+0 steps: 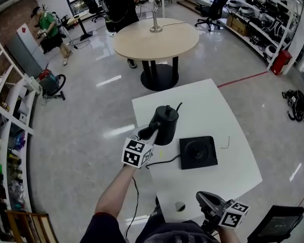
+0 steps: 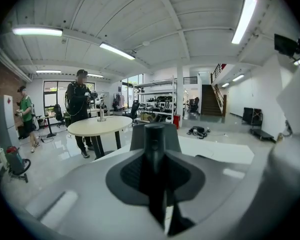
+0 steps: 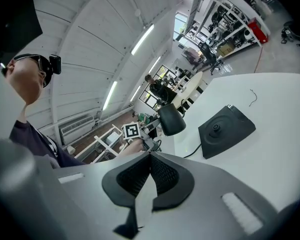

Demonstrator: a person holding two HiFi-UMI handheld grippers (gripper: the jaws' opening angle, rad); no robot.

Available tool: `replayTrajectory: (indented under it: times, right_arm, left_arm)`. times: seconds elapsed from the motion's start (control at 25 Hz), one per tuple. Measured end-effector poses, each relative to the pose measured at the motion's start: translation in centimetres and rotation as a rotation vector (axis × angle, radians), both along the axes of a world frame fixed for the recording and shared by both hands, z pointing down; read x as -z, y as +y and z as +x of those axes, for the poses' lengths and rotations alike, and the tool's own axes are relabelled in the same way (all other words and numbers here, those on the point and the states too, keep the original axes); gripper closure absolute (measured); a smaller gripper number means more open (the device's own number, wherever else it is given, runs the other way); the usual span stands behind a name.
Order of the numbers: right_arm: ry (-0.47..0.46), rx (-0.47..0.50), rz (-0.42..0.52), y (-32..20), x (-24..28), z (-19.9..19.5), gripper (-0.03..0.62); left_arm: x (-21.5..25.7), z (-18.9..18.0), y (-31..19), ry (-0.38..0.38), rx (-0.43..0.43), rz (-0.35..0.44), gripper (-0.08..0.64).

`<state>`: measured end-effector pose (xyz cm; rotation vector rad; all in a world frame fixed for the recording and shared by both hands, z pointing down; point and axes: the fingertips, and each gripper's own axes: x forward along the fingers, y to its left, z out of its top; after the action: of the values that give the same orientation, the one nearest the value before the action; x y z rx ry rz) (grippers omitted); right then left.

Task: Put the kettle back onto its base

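A black kettle [image 1: 165, 125] hangs above the white table [image 1: 213, 105], just left of its black square base [image 1: 197, 152]. My left gripper [image 1: 151, 130] is shut on the kettle's handle from the near left. In the left gripper view the handle [image 2: 154, 149] stands upright between the jaws, with the kettle body behind it. My right gripper [image 1: 201, 197] sits low at the table's near edge, shut and empty. The right gripper view looks past its closed jaws [image 3: 150, 156] at the kettle [image 3: 171, 120] and the base [image 3: 226, 130], which has a round contact in its middle.
The base's black cord [image 1: 164, 159] runs left across the table. A thin wire scrap [image 1: 224, 145] lies right of the base, and a small grey disc [image 1: 179, 205] near the front edge. A round beige table [image 1: 156, 38] and people stand beyond; shelving [image 1: 10, 135] lines the left.
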<state>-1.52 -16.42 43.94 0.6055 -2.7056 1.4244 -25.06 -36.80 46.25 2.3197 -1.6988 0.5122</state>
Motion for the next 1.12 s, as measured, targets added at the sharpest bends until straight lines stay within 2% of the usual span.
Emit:
replayTrajectory:
  times: [0.24,0.52,1.12]
  right_arm:
    - [-0.050,0.003,0.062,-1.2,0.0,0.0,0.594]
    - [-0.055,-0.027,0.029,1.4,1.7,1.6,0.594]
    - [-0.051,-0.107,0.030,1.7,0.3,4.9,0.594]
  left_arm:
    - [2.1,0.4,0.0,-0.023,-0.011,0.042,0.499]
    - [4.3,3.8,1.8,-0.013,-0.059,0.025,0.499]
    - [2.8,11.8,0.1,-0.012,-0.194,0.039,0.499]
